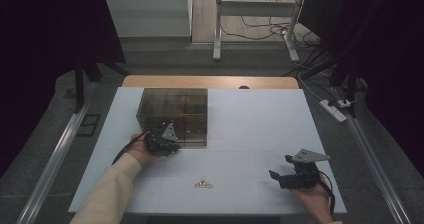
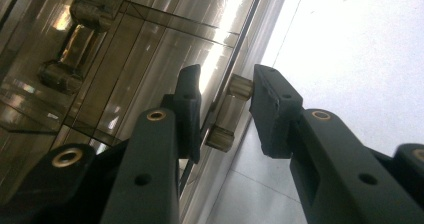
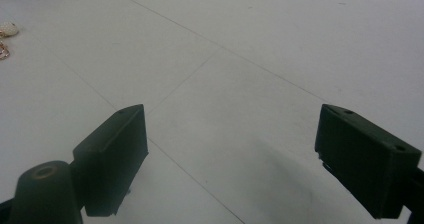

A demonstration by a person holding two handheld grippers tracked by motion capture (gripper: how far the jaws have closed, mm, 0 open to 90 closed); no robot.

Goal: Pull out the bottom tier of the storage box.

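A smoked clear box point(image 1: 172, 109) with inner compartments stands at the table's back left. My left gripper point(image 1: 173, 143) is at its front face. In the left gripper view its jaws point(image 2: 226, 75) straddle a clear handle point(image 2: 227, 115) with brass posts. The right pad touches the upper post point(image 2: 241, 86), and a thin gap shows by the left pad, so it is open. My right gripper point(image 1: 281, 167) rests low at the front right, wide open point(image 3: 232, 119) over bare table. A small gold and white trinket point(image 1: 203, 184) point(image 3: 7, 30) lies at the front centre.
The white table top point(image 1: 250, 124) has a wooden strip along its far edge point(image 1: 210, 81). On the floor beyond stands a metal frame point(image 1: 255, 29) among cables, and a power strip point(image 1: 333, 110) lies at the right. A second handle point(image 2: 75, 44) shows through the box wall.
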